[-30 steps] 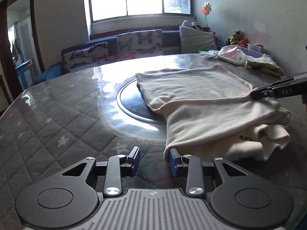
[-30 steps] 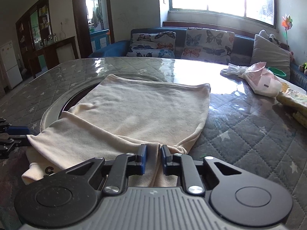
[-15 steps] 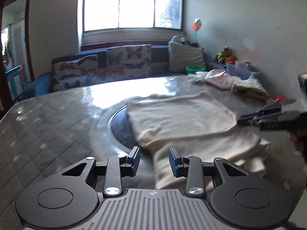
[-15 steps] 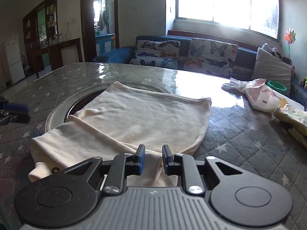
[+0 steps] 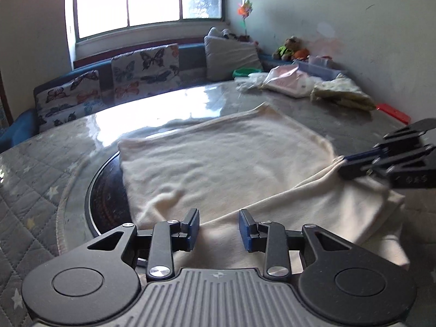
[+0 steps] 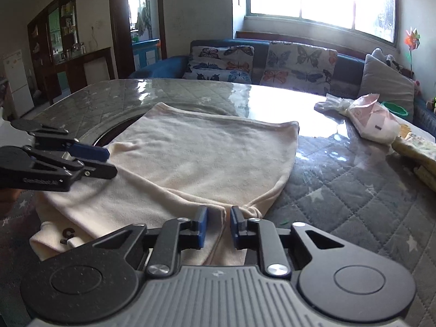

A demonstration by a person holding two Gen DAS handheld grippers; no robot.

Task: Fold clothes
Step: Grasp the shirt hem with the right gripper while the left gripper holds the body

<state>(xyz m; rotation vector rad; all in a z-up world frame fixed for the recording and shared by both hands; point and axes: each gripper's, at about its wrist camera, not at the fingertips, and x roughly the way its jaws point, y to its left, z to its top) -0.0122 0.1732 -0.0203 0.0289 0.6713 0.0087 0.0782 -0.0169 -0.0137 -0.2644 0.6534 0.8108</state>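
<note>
From the left wrist view, one cream garment (image 5: 226, 163) lies on the quilted grey tabletop (image 5: 35, 190), partly over a dark round inset (image 5: 106, 190), its near part doubled into a thicker fold. The left gripper (image 5: 218, 227) hovers at that fold's near edge; its jaws have just been closing but stand apart, cloth between them with neither pad pressing it. At the right edge the right gripper (image 5: 346, 164) pinches the fold's far corner. On the far side of the tabletop lie one pink-and-white bag (image 5: 286, 81) and one pale yellow bundle (image 5: 340, 95), with what may be a green bowl (image 5: 246, 72) behind them, too blurred to see inside. From the right wrist view, the same garment (image 6: 207, 158) spreads ahead, and the right gripper (image 6: 218, 224) has its jaws, which have just been closing, nearly together on a bunched ridge of cloth. The left gripper (image 6: 105, 162) enters from the left over the garment's side edge. Two butterfly cushions (image 6: 261, 62) and one grey pillow (image 6: 387, 81) sit on the blue sofa (image 6: 163, 65).
</note>
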